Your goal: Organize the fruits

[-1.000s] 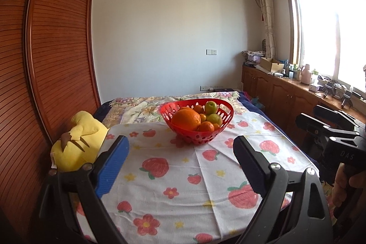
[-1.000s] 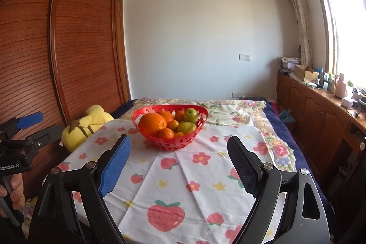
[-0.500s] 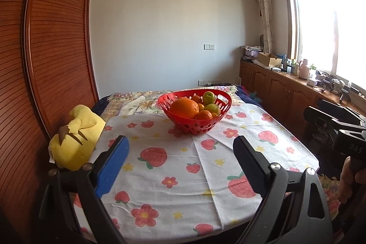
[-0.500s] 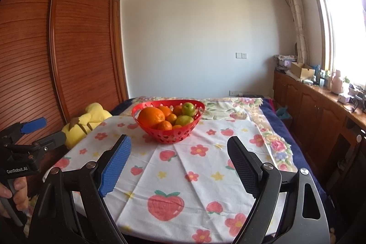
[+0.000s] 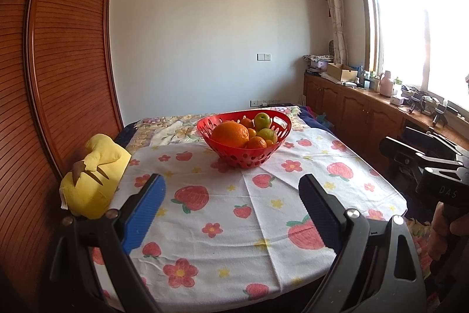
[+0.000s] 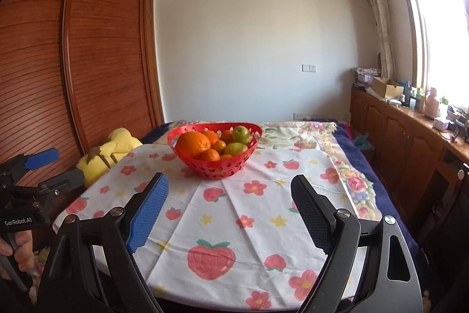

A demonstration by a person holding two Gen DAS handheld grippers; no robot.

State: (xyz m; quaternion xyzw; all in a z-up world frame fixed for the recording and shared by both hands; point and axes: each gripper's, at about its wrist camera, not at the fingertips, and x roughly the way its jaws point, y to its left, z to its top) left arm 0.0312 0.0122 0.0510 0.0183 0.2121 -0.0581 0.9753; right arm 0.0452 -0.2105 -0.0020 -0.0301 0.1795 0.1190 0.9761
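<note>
A red perforated basket (image 5: pixel 265 156) stands at the middle of the bed, also in the right wrist view (image 6: pixel 231 166). It holds a large orange (image 5: pixel 230 134), small oranges (image 5: pixel 256 143) and green apples (image 5: pixel 262 121). My left gripper (image 5: pixel 231 187) is open and empty, well short of the basket, over the near part of the cloth. My right gripper (image 6: pixel 228 187) is open and empty, also short of the basket. Each gripper shows at the edge of the other's view.
A white cloth with strawberries and flowers (image 5: pixel 243 213) covers the bed. A yellow plush toy (image 5: pixel 93 181) lies at its left edge by the wooden wardrobe (image 5: pixel 64 78). Wooden cabinets with clutter (image 5: pixel 366 104) run along the right under the window.
Both grippers have pulled back from the basket and risen slightly, so more of the cloth's near edge shows. The basket and fruit have not moved. Both grippers stay open.
</note>
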